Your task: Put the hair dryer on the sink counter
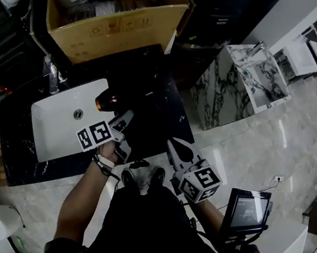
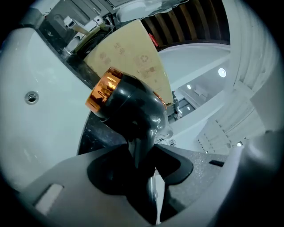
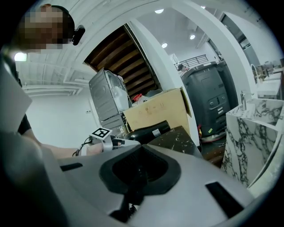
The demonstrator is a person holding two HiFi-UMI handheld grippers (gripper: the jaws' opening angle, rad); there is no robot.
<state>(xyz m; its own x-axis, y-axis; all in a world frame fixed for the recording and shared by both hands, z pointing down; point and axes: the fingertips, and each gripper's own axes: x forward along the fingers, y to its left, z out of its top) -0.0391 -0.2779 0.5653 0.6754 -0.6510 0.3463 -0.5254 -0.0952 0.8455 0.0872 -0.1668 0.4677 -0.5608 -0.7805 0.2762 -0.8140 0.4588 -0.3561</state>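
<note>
The hair dryer is black with an orange nozzle. It hangs over the right edge of the white basin, above the black marble sink counter. My left gripper is shut on its handle, with the body above the jaws and the nozzle pointing left. In the right gripper view the dryer shows beside the counter; whether it touches I cannot tell. My right gripper is held back near my body, off the counter. Its tips meet, and a dark strand runs through the hollow behind them.
A faucet stands behind the basin. A big cardboard box sits at the counter's far side. A white veined marble cabinet stands to the right, and a small screen is near my right hand.
</note>
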